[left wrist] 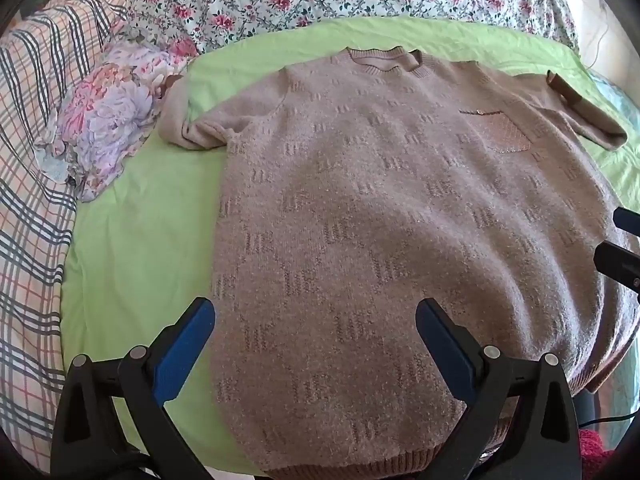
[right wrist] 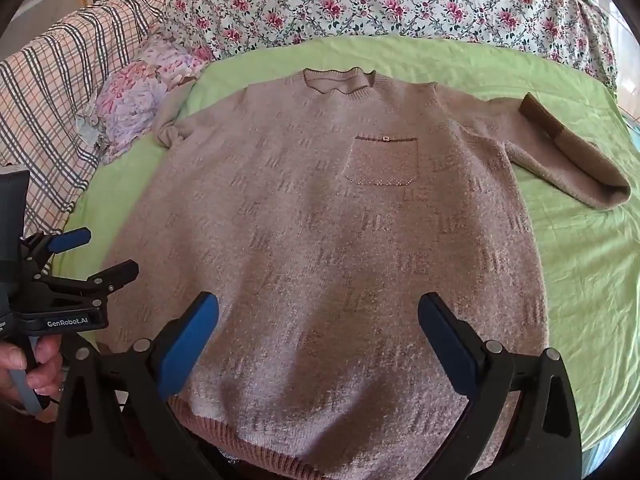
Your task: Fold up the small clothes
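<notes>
The left gripper (left wrist: 316, 320) hovers over the lower part of a pinkish-beige knitted sweater (left wrist: 380, 216), jaws spread wide and holding nothing. The right gripper (right wrist: 318, 316) hangs over the same sweater nearer its middle, equally wide and empty. The sweater lies flat, front up, on a green sheet (right wrist: 580, 248), neck away from the cameras, with a chest pocket (right wrist: 384, 160). Its hem is partly cut off by the gripper bodies. One sleeve (right wrist: 576, 160) is doubled back; the other (left wrist: 192, 128) is bunched, its end hard to make out. A hand (right wrist: 28, 368) shows partly at the frame edge. A floral quilt (right wrist: 360, 4) and a plaid blanket (left wrist: 28, 160) lie behind.
</notes>
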The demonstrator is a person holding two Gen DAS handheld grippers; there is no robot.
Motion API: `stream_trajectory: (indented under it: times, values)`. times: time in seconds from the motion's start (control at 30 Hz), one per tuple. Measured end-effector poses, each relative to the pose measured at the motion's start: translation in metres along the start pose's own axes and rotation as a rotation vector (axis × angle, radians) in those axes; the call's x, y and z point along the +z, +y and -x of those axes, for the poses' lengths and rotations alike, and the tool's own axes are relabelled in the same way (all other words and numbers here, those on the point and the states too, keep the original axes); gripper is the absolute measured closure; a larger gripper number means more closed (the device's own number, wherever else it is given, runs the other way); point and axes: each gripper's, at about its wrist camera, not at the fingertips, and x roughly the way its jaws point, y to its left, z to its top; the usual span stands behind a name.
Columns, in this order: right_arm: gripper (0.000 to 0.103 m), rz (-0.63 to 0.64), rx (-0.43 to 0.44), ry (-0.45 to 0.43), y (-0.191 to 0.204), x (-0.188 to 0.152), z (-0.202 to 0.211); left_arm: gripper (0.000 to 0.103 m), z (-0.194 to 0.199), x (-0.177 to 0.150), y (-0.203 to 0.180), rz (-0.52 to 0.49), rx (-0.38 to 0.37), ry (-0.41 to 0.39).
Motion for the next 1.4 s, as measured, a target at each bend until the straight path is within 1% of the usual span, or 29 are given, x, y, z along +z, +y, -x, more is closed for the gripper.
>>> stream_trajectory:
  times: [0.23, 0.27, 0.33, 0.53, 0.57, 0.6, 0.67, 0.73, 0.8, 0.83, 0.9, 1.03, 1.2, 1.4]
  values:
    - [0.003, 0.004, 0.006, -0.004, 0.003, 0.001, 0.001, 0.002, 0.0, 0.0, -0.007, 0.006, 0.006, -0.003]
    - [0.003, 0.005, 0.006, -0.004, 0.003, 0.001, 0.001, 0.002, -0.002, 0.001, 0.001, 0.003, 0.006, -0.006]
    - [0.003, 0.008, 0.0, -0.009, 0.008, 0.002, 0.008, 0.002, -0.002, 0.002, 0.0, 0.004, 0.008, -0.008]
    - [0.004, 0.017, -0.004, -0.011, 0.004, 0.007, 0.005, 0.002, -0.005, 0.005, 0.0, 0.004, 0.004, -0.006]
    - [0.004, 0.017, -0.003, -0.011, 0.002, 0.008, 0.003, 0.002, -0.001, 0.005, 0.004, -0.001, 0.014, -0.014]
    - [0.004, 0.017, -0.003, -0.011, 0.001, 0.009, 0.002, 0.002, -0.002, 0.004, 0.003, 0.01, -0.016, 0.01]
    - [0.005, 0.024, -0.007, -0.046, 0.007, 0.004, 0.003, 0.002, -0.001, 0.004, 0.003, 0.014, -0.024, 0.015]
    - [0.007, 0.029, -0.008, -0.045, 0.008, 0.005, 0.003, 0.002, -0.001, 0.005, 0.004, 0.018, -0.031, 0.022]
    - [0.009, 0.037, -0.011, -0.05, 0.008, 0.007, 0.002, 0.002, -0.001, 0.005, 0.004, 0.013, -0.023, 0.013]
    - [0.011, 0.038, -0.01, -0.05, 0.008, 0.007, 0.002, 0.002, -0.001, 0.005, 0.004, 0.013, -0.022, 0.014]
    - [0.015, 0.025, 0.003, -0.022, 0.006, 0.008, 0.0, 0.002, -0.001, 0.005, 0.005, 0.018, -0.033, 0.023]
    - [0.02, 0.025, 0.001, -0.022, 0.005, 0.008, -0.002, 0.002, -0.002, 0.007, 0.005, 0.01, -0.018, 0.006]
    - [0.021, 0.013, 0.006, -0.014, 0.002, 0.011, -0.003, 0.002, -0.005, 0.011, 0.004, 0.003, 0.0, -0.011]
    - [0.021, -0.007, -0.01, -0.033, -0.013, 0.022, 0.0, 0.002, -0.009, 0.019, 0.007, 0.01, -0.015, -0.009]
